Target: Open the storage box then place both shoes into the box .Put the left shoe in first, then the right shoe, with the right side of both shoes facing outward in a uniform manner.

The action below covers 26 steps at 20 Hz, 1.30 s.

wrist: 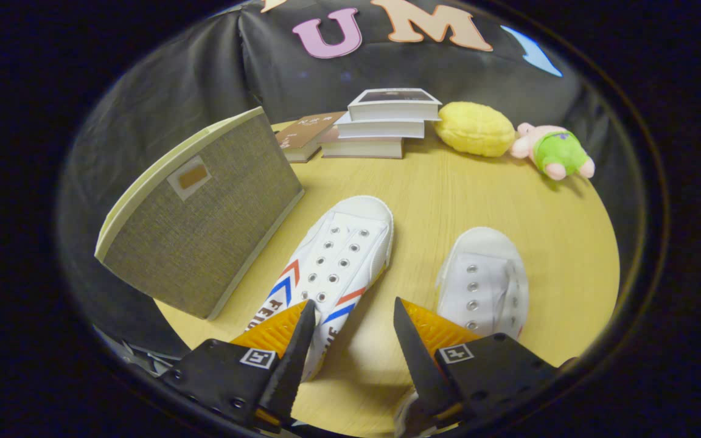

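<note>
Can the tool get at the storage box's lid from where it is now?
Probably yes. The tool is open, over the left shoe, and the storage box stands just beyond, off to the left, its lid edge exposed. Nothing lies between them.

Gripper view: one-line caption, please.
Open gripper above two white shoes; closed storage box beside them.

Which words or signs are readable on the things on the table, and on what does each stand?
"FE": print on the striped shoe, on its side; the rest is hidden by a finger of the open gripper.
Covers of the books: too blurred to read.
Tag on the storage box: nothing readable.
</note>
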Each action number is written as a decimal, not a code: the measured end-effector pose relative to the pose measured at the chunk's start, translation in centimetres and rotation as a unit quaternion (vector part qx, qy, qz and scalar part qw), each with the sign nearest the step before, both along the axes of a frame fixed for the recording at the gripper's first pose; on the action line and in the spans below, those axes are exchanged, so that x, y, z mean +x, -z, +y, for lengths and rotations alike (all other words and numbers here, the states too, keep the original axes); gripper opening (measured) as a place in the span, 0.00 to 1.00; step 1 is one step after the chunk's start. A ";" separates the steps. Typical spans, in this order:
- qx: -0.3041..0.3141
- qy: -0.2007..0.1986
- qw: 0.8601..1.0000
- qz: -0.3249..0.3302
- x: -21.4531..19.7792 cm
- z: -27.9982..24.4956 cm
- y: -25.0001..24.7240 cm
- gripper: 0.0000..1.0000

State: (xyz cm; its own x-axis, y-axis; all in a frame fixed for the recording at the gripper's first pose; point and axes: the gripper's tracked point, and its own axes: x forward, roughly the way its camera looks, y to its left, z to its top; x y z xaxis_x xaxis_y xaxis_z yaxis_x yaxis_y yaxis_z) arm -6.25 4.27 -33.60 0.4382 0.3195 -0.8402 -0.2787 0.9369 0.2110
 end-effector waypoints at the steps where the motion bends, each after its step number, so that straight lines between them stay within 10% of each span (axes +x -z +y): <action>1: 0.007 -0.002 1.000 0.015 -0.2 0.7 0.4 0.66; 11: 0.038 0.110 0.990 0.084 -0.4 1.1 0.0 0.04; 26: 0.161 0.204 0.965 0.049 3.4 4.7 -9.7 0.04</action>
